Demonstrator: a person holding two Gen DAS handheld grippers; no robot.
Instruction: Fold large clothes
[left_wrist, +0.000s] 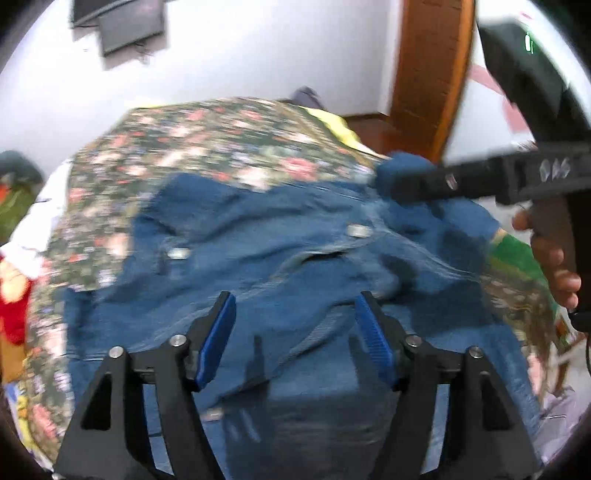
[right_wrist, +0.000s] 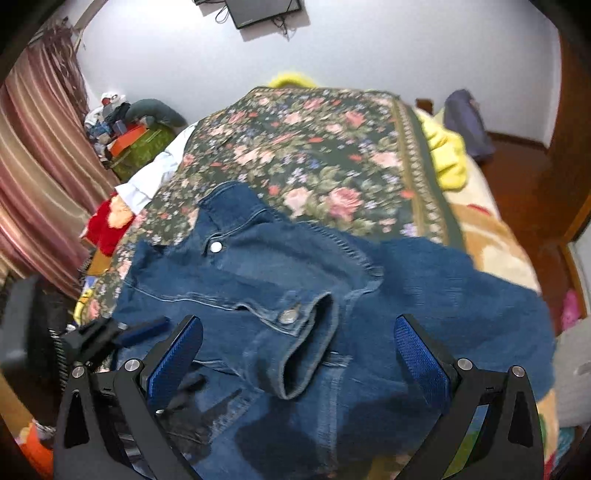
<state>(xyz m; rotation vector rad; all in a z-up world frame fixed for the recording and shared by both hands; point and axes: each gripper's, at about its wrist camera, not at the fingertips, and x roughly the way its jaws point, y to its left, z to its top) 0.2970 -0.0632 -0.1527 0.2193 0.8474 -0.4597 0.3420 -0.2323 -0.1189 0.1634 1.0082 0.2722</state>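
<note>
Denim jacket (right_wrist: 295, 295) lies crumpled and hardly folded on the flowered bedspread (right_wrist: 325, 147), while the left tongs (left_wrist: 295, 336) and right tongs (right_wrist: 299, 354) both hover released, grasping nothing.

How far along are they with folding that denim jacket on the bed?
Barely started. Done: the denim jacket lies on the floral bedspread, with one sleeve cuff lying across its front. In hand: nothing. The left gripper and right gripper are both open over the denim. Left: it is rumpled, with no neat fold visible, so smoothing and all the folding remain.
</note>
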